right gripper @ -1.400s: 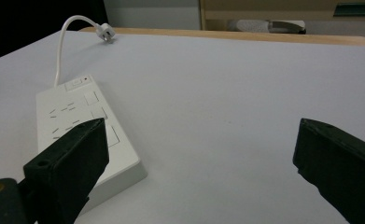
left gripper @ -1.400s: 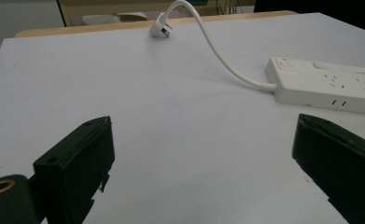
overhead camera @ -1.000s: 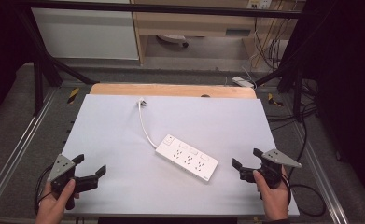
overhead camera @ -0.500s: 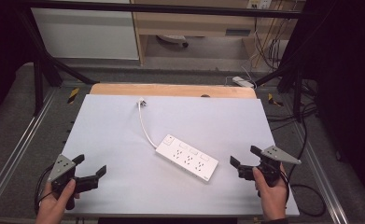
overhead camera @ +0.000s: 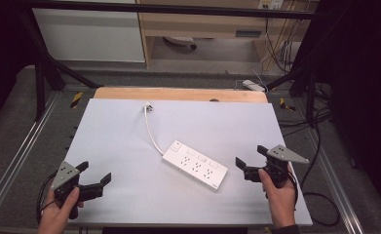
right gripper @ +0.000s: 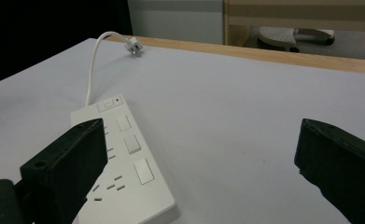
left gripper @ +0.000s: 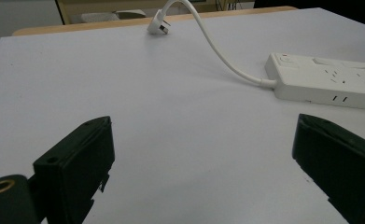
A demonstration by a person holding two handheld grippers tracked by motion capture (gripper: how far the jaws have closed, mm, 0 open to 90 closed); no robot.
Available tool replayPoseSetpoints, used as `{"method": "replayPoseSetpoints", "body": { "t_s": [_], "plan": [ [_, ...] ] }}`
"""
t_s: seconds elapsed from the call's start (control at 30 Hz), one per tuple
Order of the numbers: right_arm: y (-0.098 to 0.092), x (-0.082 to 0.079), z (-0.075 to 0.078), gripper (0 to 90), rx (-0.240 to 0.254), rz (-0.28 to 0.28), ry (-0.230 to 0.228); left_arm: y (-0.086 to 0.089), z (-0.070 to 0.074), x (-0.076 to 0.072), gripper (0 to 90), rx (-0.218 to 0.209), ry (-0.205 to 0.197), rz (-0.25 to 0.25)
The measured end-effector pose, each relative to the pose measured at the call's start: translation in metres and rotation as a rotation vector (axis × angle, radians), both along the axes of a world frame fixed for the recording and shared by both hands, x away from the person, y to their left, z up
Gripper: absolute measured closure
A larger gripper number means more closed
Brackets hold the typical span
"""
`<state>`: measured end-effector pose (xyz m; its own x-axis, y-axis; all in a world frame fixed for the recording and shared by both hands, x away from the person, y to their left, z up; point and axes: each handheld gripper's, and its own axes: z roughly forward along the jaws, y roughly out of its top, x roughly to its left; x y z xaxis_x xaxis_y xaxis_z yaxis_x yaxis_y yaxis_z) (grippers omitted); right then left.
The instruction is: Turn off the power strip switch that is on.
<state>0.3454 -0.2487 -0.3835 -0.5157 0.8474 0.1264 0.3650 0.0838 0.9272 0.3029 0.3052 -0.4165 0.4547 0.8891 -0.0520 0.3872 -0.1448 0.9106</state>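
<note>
**Inspector:** Where is the power strip (overhead camera: 195, 165)?

**Assistant:** Flat on the white counter (overhead camera: 115, 131), right of centre and set diagonally. Its cord (overhead camera: 152, 134) runs to the plug (overhead camera: 148, 106) near the far edge.

**Inspector:** Grippers?

**Assistant:** Right gripper (overhead camera: 249, 163) just beside the strip's near end, fingers wide and empty. Left gripper (overhead camera: 94, 178) well apart at the near-left corner, fingers wide too, likely waiting.

**Inspector:** Clearance?

**Assistant:** Bare counter all round; the near edge is close behind both hands.

The power strip (left gripper: 327, 81) runs off the right edge of the left gripper view, its far end cut away, and in the right gripper view its near end slips behind the left jaw — while from the high view its socket markings are too small to read.
</note>
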Motion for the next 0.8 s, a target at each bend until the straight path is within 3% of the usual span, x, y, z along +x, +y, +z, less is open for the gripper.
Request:
{"method": "replayPoseSetpoints", "body": {
  "t_s": [0.8],
  "plan": [
    [0.028, 0.019, 0.007, 2.4, -0.032, 0.067, 0.009, 0.000, 0.000, 0.000, 5.6, 0.004, 0.002, -0.006]
  ]
}}
